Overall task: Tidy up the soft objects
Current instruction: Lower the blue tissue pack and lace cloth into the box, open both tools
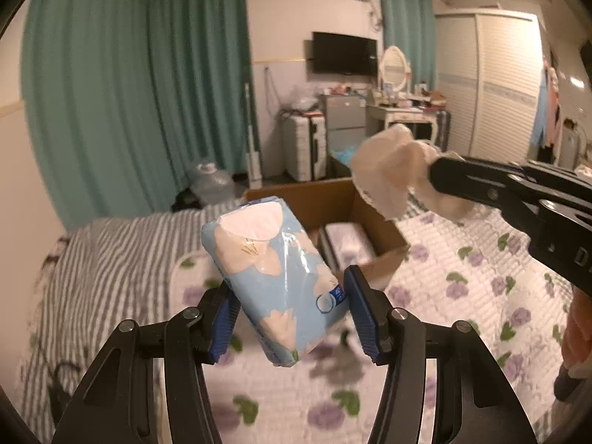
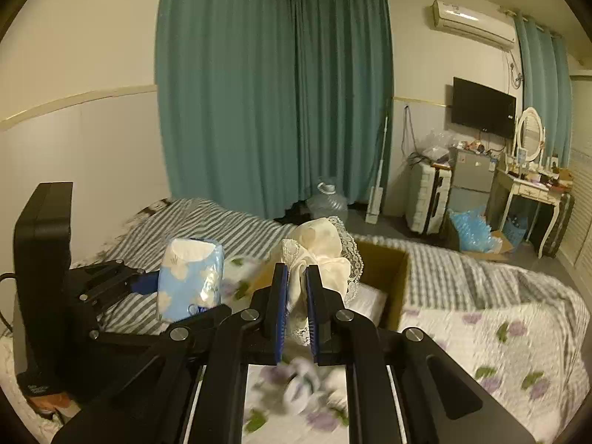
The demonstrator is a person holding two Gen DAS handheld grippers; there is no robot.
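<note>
Both loads are airborne over the bed, and the cardboard box sits ahead of and below both tools, so what matters is which one is closer to the opening. Your right gripper looks nearer: in its own view the box mouth lies directly past and under the jaws, and from the left wrist view the cream cloth bundle hangs just over the box's right rim. Your left gripper is further back and left of the box; the tissue pack has its long axis running away from the jaws and tilted up toward the box. Left jaws are pinching the pack at its lower end, blue pads on either side, plastic wrap slightly creased. Right jaws are nearly pressed together on the bundle, with only thin fabric between them. The pack is light blue with pale flower print and a white oval top. The bundle is cream, crumpled, lace-edged and floppy, drooping either side of the jaws. Something pale already lies in the box.
</note>
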